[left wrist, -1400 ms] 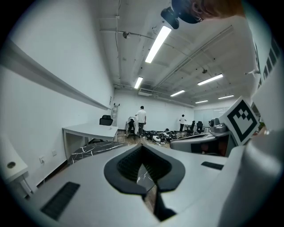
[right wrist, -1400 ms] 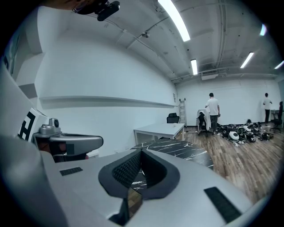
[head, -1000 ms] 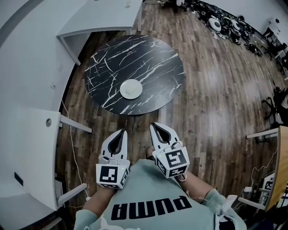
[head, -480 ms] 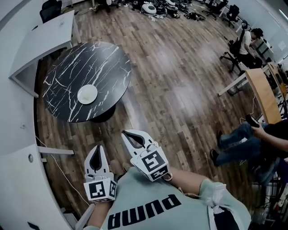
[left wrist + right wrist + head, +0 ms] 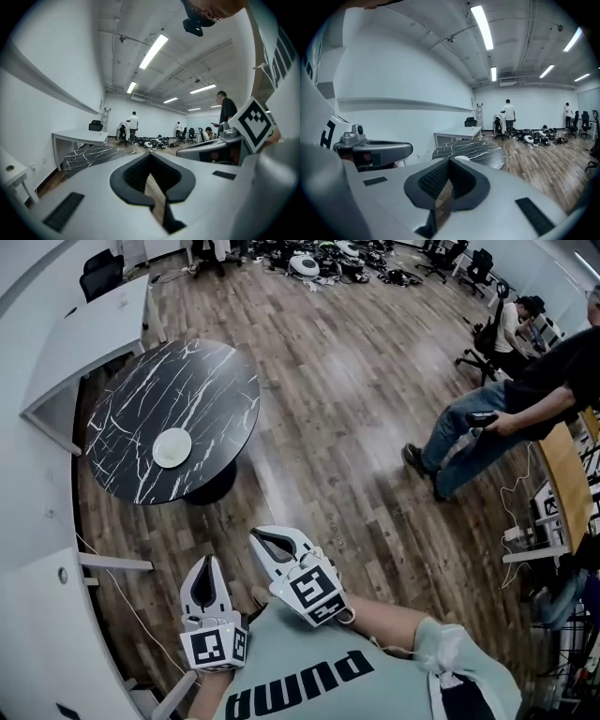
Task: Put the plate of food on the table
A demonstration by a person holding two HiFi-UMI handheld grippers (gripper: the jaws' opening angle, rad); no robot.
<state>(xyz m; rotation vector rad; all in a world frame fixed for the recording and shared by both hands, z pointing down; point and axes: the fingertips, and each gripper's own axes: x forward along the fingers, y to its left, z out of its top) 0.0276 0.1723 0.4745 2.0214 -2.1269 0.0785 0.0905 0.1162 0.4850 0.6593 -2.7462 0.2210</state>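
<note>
White plate (image 5: 172,447) on the round black marble-patterned table (image 5: 202,381), toward the near edge, fully inside the rim. Contents too small to make out. Rest of the tabletop bare, with white veins running across to every edge.

Left gripper (image 5: 208,563) and right gripper (image 5: 258,538) held low in front of the person's pale green shirt (image 5: 309,671), well apart from the table, over bare wood floor (image 5: 356,409). Tips of both tongs pressed together, nothing pinched, only the dark oval hollow behind each closed tip. Right gripper angled toward the table, left gripper just beside it and pointing forward. Marker cubes facing up at the rear of both.

Table hemmed in on the far left by a white desk (image 5: 89,329) with a dark chair (image 5: 101,268) at its far corner, and near a second white surface (image 5: 33,615) at the left edge of the head view. A thin cable (image 5: 117,582) trailing across the floor between that surface and the grippers.

Wide stretch of floorboards running right of the table. Standing person (image 5: 506,413) in dark top and jeans at the right edge, a dark object in hand. Heap of gear (image 5: 309,259) along the far wall, office chairs (image 5: 480,263) near it.
</note>
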